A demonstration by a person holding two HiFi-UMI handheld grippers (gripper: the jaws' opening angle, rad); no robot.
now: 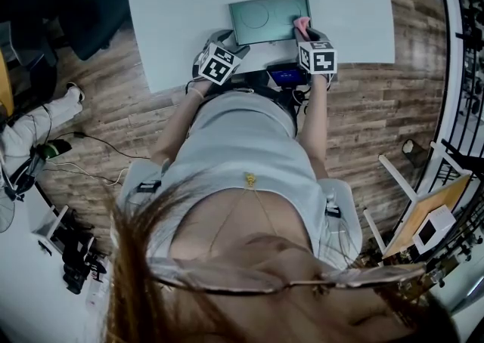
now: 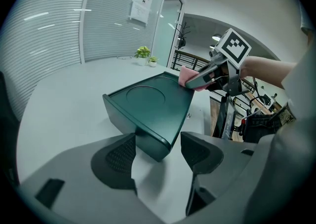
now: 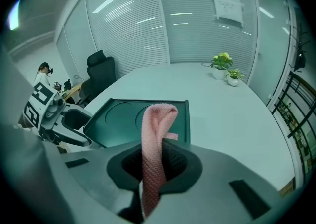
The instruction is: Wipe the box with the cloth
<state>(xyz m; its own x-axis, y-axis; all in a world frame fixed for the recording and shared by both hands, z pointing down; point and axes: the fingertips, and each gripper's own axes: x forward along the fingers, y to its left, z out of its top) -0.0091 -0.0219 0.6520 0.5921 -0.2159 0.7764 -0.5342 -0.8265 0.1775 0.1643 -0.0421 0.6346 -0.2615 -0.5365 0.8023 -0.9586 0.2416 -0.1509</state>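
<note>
A dark green flat box (image 1: 268, 20) with a round mark on its top lies on the white table (image 1: 181, 1), near the front edge. My left gripper (image 2: 158, 156) is open, its jaws either side of the box's (image 2: 153, 109) near corner without closing on it. My right gripper (image 3: 154, 161) is shut on a pink knitted cloth (image 3: 155, 141), which stands up in a fold over the box's (image 3: 128, 122) right near part. From the head view the cloth (image 1: 302, 26) sits at the box's right edge, and the right gripper (image 1: 308, 41) is just behind it.
Two small potted plants (image 3: 224, 67) stand at the table's far side. A black office chair (image 3: 101, 72) is beyond the table's left. Railings (image 1: 461, 69) run along the right, and cables lie on the wood floor (image 1: 98, 145) to the left.
</note>
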